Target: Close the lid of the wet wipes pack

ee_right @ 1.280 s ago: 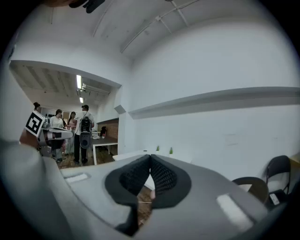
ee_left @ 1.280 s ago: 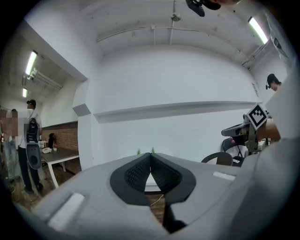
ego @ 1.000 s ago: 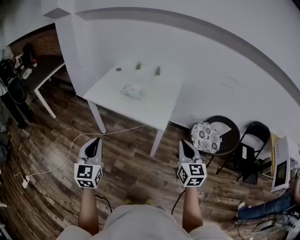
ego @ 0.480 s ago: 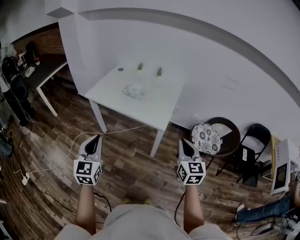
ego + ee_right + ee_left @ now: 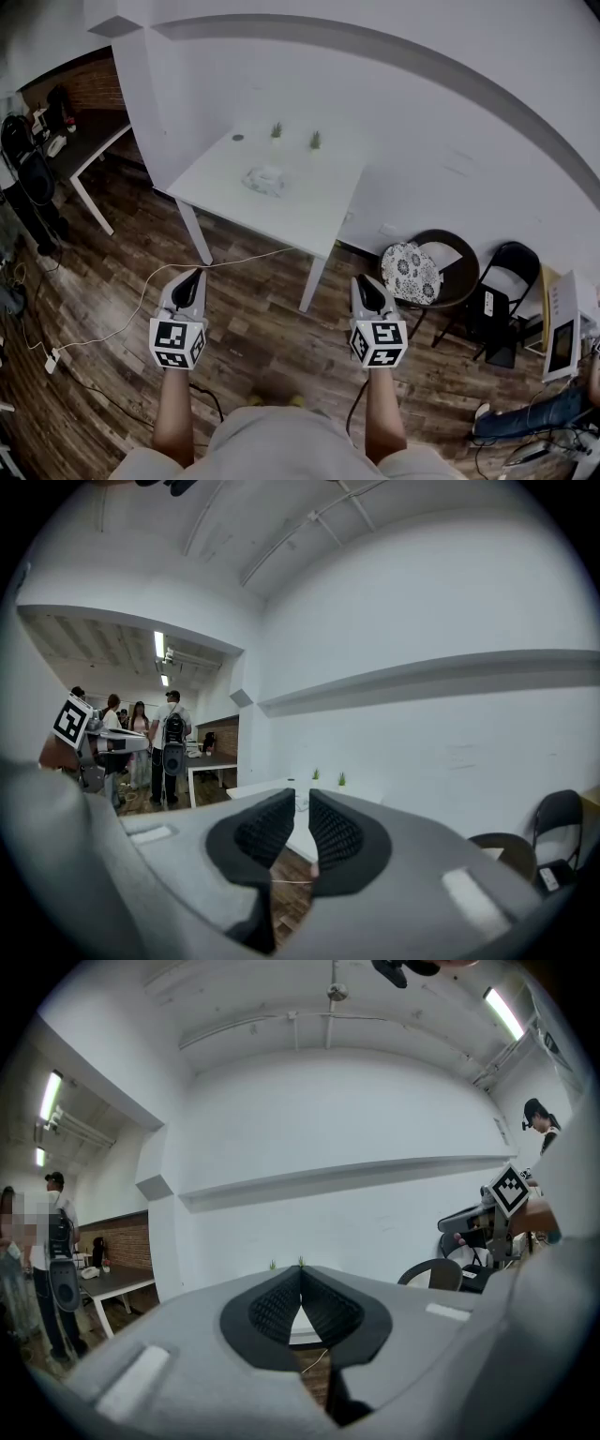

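Approach step; no contact yet. My left gripper (image 5: 190,281): jaws pressed together, empty. My right gripper (image 5: 367,286): jaws have just been opening, narrow gap, nothing between. One wet wipes pack (image 5: 263,180) lies well ahead on one white table (image 5: 314,217); two small plants (image 5: 277,131) stand beyond it. Next, I judge: close in, find the lid.

Right hand-held gripper (image 5: 300,801): jaws just opened to narrow gap, nothing between them.
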A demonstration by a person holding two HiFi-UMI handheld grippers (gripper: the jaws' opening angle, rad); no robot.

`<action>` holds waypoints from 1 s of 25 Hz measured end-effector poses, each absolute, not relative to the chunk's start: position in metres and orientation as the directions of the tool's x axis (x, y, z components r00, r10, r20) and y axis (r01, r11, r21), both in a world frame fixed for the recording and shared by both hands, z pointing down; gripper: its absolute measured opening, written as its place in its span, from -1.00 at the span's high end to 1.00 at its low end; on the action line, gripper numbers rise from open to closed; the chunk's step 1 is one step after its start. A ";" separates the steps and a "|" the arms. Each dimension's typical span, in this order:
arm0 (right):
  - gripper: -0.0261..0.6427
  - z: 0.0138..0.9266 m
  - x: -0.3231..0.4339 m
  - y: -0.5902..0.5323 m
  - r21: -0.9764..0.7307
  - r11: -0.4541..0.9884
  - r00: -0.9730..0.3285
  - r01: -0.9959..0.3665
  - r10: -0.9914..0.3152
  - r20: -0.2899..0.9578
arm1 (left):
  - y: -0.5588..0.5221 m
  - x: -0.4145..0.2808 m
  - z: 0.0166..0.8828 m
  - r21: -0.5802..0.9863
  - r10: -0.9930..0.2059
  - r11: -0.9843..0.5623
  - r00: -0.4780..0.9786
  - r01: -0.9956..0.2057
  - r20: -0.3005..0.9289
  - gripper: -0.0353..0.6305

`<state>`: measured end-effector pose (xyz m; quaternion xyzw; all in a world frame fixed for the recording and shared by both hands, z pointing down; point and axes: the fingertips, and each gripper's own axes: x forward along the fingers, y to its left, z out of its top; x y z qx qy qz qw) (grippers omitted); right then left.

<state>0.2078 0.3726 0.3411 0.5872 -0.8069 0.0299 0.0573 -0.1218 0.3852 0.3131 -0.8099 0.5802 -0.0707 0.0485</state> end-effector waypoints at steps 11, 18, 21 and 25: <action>0.65 0.338 0.191 0.372 0.040 0.337 -0.330 -0.941 -0.935 0.126 | 0.388 -0.125 0.313 -0.159 -0.944 -0.330 0.325 -0.930 0.058 0.87; 0.65 0.336 0.185 0.371 0.034 0.332 -0.326 -0.943 -0.937 0.127 | 0.386 -0.132 0.313 -0.155 -0.940 -0.342 0.336 -0.927 0.065 0.87; 0.64 0.336 0.180 0.371 0.036 0.325 -0.319 -0.945 -0.939 0.126 | 0.386 -0.137 0.315 -0.153 -0.936 -0.351 0.346 -0.924 0.064 0.87; 0.63 0.338 0.169 0.375 0.029 0.320 -0.314 -0.947 -0.941 0.130 | 0.385 -0.148 0.318 -0.149 -0.932 -0.362 0.356 -0.920 0.065 0.87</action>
